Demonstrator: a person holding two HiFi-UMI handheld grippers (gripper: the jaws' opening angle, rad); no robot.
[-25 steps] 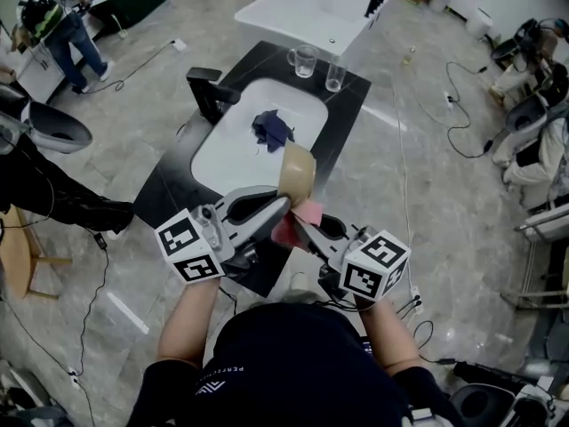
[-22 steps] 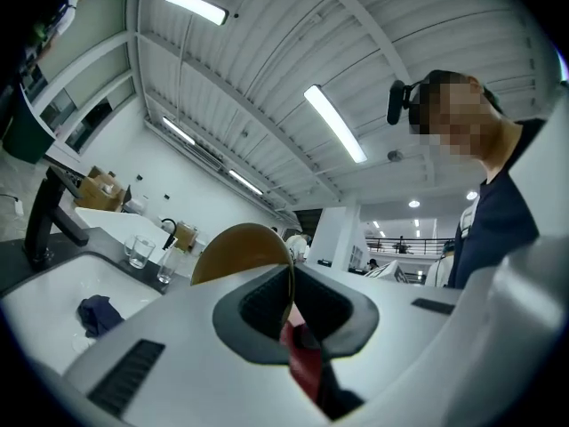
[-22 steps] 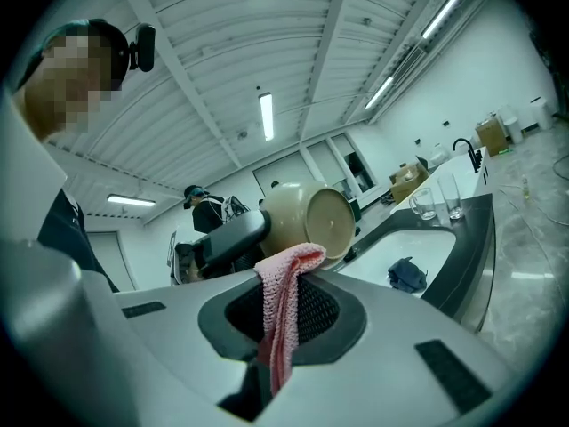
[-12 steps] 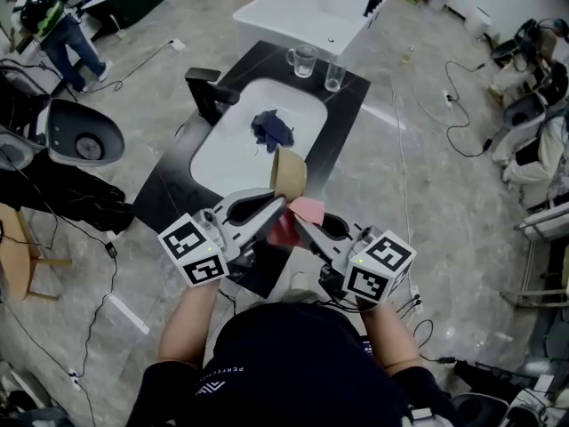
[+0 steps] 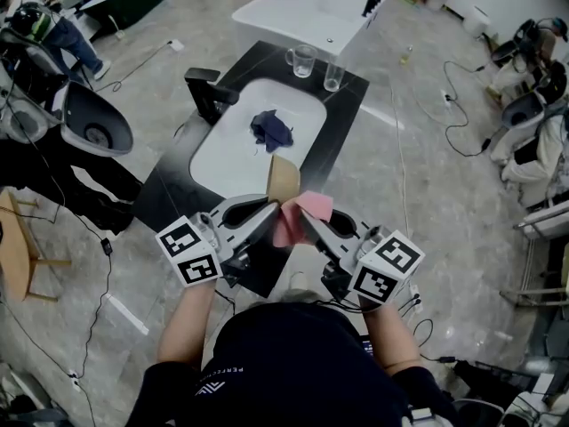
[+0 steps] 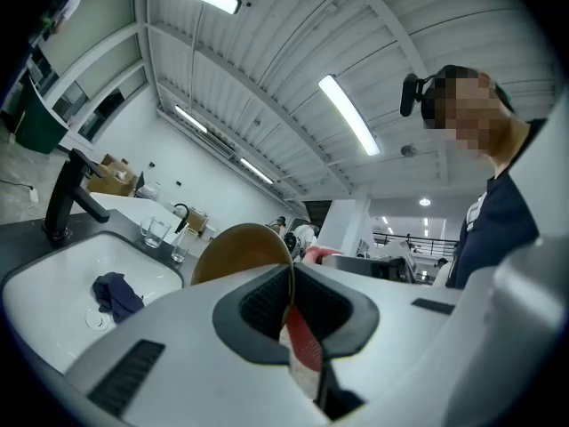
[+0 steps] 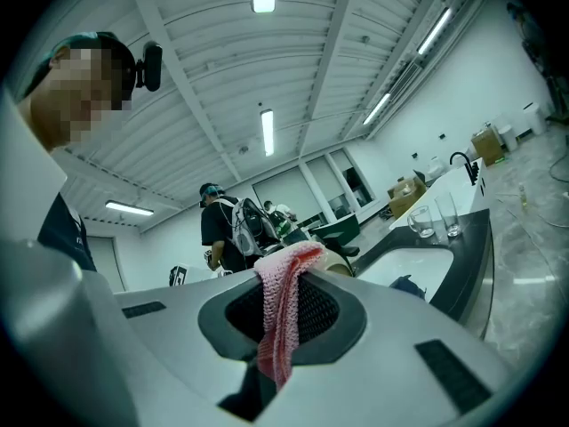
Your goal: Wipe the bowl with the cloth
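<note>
I have the tan round bowl tilted on edge over the near end of the white sink basin. My left gripper pinches its rim. My right gripper is clamped on the pink knitted cloth, just beside the bowl.

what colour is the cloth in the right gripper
Pink knitted cloth; it shows best in the right gripper view.

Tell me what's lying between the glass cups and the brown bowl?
A crumpled dark blue cloth lies in the white sink, between the glass cups and the brown bowl. The head view shows it best.
</note>
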